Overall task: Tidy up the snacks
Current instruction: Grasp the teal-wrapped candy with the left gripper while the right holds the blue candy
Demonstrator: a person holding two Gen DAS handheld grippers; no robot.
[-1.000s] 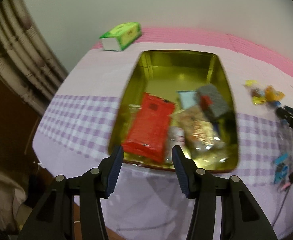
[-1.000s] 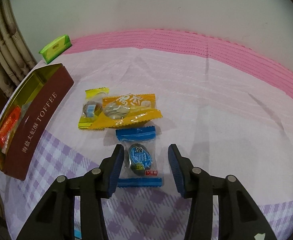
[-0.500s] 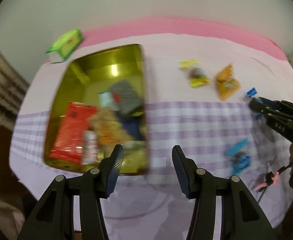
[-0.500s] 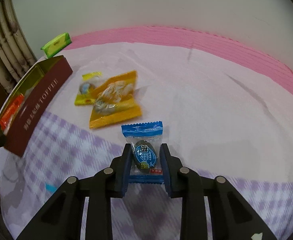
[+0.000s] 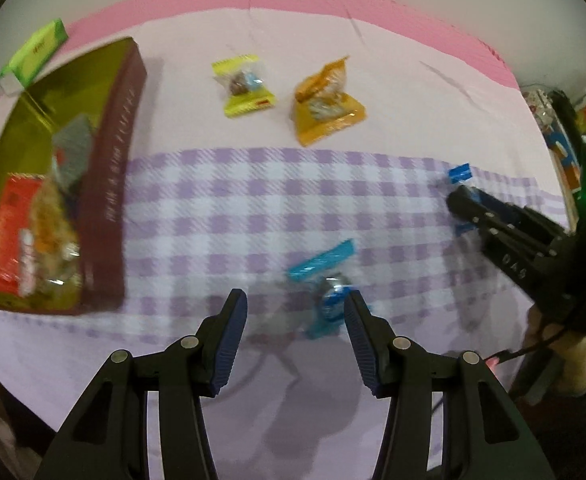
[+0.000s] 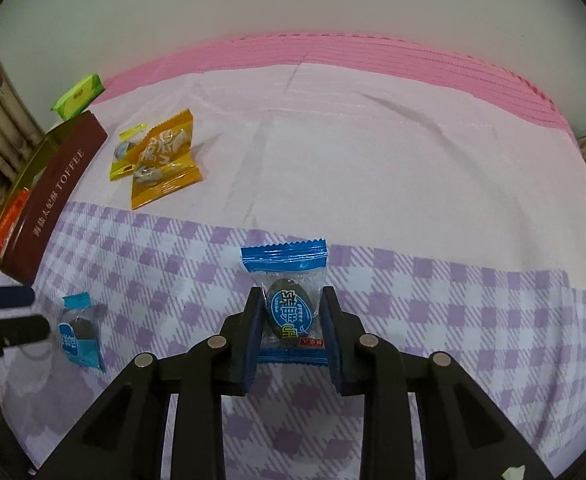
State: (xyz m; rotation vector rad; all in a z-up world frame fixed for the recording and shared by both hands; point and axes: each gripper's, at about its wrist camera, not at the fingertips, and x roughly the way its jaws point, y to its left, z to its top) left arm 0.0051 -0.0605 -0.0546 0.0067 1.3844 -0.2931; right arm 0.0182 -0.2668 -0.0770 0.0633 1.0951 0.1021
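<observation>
- blue-wrapped candy (image 6: 291,312): clear middle, dark oval sweet, pinched between the right claw (image 6: 291,330) fingers.
- second blue candy (image 5: 327,292): flat on the checks, just ahead of the left claw (image 5: 295,334), nearer one finger.
- yellow packet (image 5: 244,85), orange packet (image 5: 327,108): far ahead, apart.

Pink-and-purple checked tablecloth (image 6: 373,184) holds a toffee tin (image 6: 59,188), green box (image 6: 79,95), yellow (image 5: 245,84), orange (image 5: 327,106) and blue snack packets (image 5: 325,284).

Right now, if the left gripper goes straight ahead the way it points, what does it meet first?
Most likely the light-blue wrapped candy lying on the checked tablecloth, just ahead of the open left gripper and nearer its right finger. The frame is blurred, so depth is uncertain. It might pass slightly left of it.
</observation>
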